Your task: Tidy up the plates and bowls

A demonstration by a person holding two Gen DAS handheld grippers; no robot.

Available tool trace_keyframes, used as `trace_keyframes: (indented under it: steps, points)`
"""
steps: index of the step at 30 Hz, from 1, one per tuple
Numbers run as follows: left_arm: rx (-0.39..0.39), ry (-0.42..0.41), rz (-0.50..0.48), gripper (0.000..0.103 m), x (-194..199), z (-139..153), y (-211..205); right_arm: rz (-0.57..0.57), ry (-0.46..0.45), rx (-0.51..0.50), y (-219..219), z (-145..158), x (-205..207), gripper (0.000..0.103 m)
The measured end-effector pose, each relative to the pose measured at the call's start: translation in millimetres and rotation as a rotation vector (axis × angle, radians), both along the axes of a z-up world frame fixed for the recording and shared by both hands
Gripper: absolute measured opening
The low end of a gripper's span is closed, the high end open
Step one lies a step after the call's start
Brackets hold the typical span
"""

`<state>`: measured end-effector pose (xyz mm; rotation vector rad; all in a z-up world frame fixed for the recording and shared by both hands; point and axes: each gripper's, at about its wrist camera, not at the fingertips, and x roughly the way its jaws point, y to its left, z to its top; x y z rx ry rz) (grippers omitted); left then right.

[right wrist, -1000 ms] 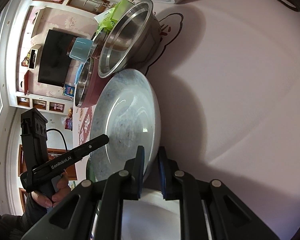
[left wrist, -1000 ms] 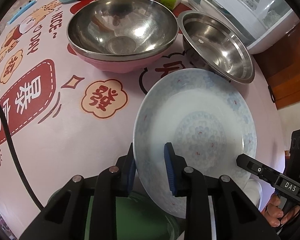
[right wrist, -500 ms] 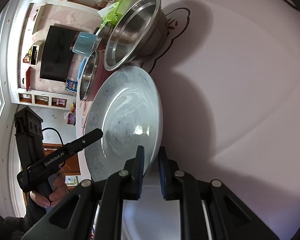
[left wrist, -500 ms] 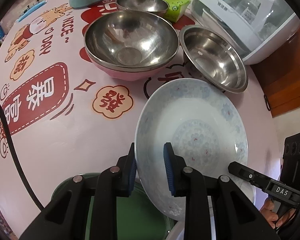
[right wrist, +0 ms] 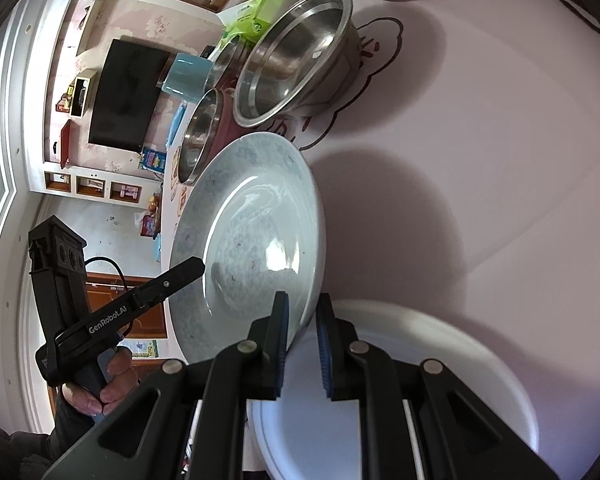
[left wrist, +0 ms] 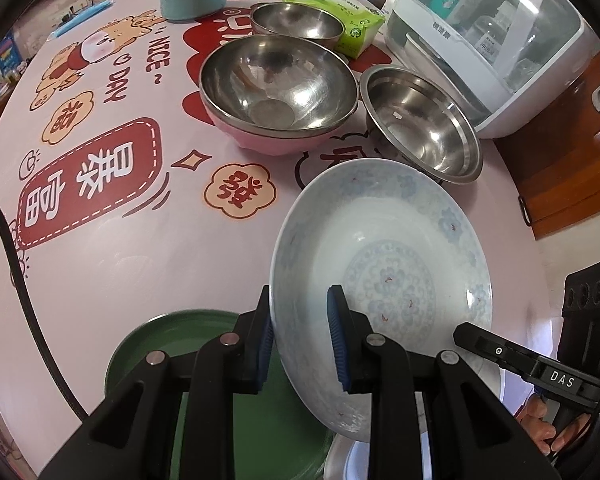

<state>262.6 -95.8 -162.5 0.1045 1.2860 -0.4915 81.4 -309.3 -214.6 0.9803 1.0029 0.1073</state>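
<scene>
Both grippers were clamped on the patterned plate (left wrist: 384, 248): the left gripper (left wrist: 300, 344) pinched its near rim, the right gripper (right wrist: 302, 344) its opposite edge, holding it tilted above the green plate (left wrist: 172, 344) and the white plate (right wrist: 440, 380) on the table (left wrist: 140, 248).

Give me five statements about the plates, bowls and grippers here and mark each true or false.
1. Both grippers grip the patterned plate. True.
2. The patterned plate lies flat on the table. False: it is tilted, off the table.
3. A steel bowl sits inside the pink bowl. True.
4. The green plate holds a steel bowl. False: nothing shows in it.
5. A white plate lies below the right gripper. True.
</scene>
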Motion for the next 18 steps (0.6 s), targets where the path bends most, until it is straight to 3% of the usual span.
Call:
trace_keyframes:
  steps: [18]
  points:
    - [-0.042,-0.033,0.012,0.024,-41,19,15,0.034,-0.041,-0.074,13,22,-20,0.013]
